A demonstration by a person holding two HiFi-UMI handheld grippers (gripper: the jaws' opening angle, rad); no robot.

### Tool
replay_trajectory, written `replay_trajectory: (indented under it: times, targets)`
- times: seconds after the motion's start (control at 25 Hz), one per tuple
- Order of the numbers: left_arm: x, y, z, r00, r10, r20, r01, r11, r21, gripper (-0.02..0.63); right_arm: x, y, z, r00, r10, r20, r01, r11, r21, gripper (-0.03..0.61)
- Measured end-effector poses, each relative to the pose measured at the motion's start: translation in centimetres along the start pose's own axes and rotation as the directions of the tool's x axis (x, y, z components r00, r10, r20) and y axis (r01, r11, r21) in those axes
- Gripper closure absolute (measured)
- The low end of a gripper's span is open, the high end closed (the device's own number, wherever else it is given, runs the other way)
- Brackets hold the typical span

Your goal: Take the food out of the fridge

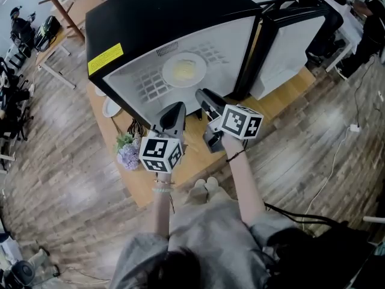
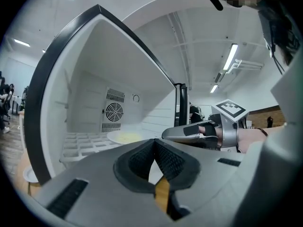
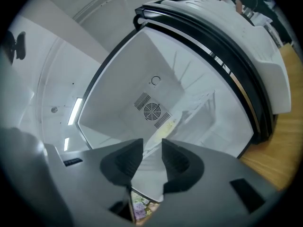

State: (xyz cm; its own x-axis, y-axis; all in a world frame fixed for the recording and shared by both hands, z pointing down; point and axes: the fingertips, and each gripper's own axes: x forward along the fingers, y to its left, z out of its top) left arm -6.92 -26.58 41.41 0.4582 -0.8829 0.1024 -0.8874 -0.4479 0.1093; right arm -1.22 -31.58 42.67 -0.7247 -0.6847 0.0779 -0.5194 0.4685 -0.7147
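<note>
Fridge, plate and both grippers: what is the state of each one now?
fridge door, open.
plate of food, inside the fridge, on the white shelf.
left gripper, jaws together, nothing between them.
right gripper, jaws apart, nothing between them.

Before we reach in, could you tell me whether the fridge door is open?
Open: the door stands swung aside, and the plate shows inside.

A grey-brown plank floor (image 1: 60,185) spreads all round. A light wooden table (image 1: 289,92) stands mid-scene, with purple flowers (image 1: 128,152) at its near left edge. A white cable (image 1: 337,155) trails over the floor at right. Another table (image 1: 81,6) stands far left. Strip lights (image 2: 230,56) line the white ceiling (image 2: 199,37).
</note>
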Motion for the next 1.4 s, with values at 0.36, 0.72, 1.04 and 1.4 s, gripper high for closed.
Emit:
replay_trajectory:
  times: [0.36, 0.72, 1.04, 1.4]
  targets:
    - [0.6, 0.9, -0.4, 1.000, 0.000, -0.013, 0.000, 1.000, -0.008, 0.606, 2.1, -2.2, 0.2, 0.998, -0.041, 0.057, 0.021, 0.950, 0.310, 0.433]
    - [1.5, 2.0, -0.4, 1.000, 0.003, -0.016, -0.003, 1.000, -0.001, 0.606, 3.9, -3.1, 0.1, 0.998, -0.063, 0.031, 0.044, 0.906, 0.422, 0.436]
    - [2.2, 2.2, -0.5, 1.000, 0.001, -0.021, -0.001, 1.000, -0.004, 0.606, 5.0, -3.5, -0.2, 0.999, -0.048, 0.005, 0.039, 0.864, 0.502, 0.446]
    - [2.1, 2.7, -0.6, 1.000, 0.011, -0.022, -0.012, 1.000, -0.019, 0.606, 5.5, -3.5, -0.1, 0.999, -0.042, 0.004, 0.029, 0.775, 0.632, 0.532]
